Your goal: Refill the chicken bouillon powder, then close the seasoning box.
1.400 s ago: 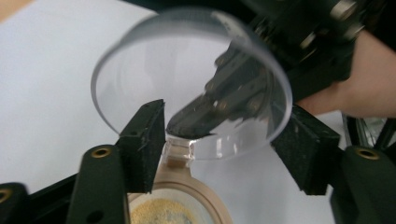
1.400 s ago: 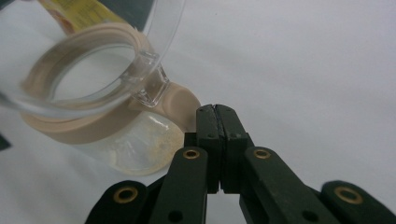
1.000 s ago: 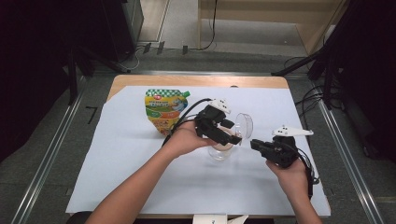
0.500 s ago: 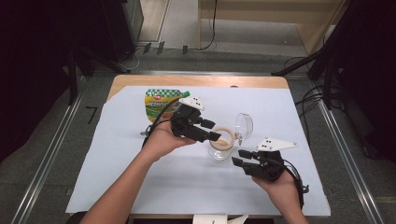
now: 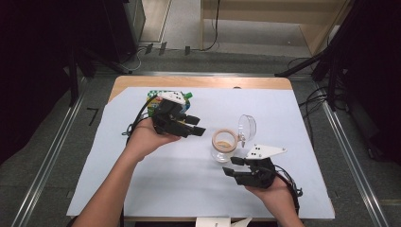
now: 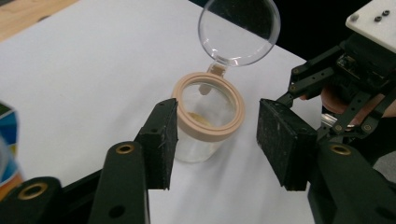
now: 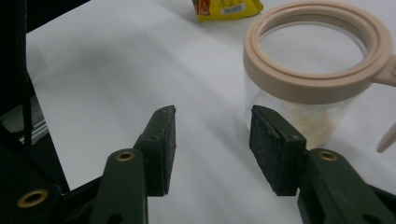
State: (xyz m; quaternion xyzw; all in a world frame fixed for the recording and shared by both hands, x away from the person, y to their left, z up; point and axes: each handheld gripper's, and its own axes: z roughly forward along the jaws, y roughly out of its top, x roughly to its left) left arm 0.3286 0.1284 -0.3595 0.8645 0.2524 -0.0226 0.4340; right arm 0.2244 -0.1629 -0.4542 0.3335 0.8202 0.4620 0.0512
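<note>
We see the jar (image 5: 223, 146) upright on the white sheet (image 5: 142, 184), lid (image 5: 246, 128) hinged open, something pale, perhaps powder, at its bottom. Our left gripper (image 5: 197, 126), jaws just narrowing around nothing, hovers left; our right gripper (image 5: 232, 166), jaws just widening and empty, sits just beside it.

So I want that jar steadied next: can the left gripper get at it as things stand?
Probably yes: the left gripper has open, empty jaws facing the jar, with bare white sheet between. The hinged lid stands on the far side.
</note>
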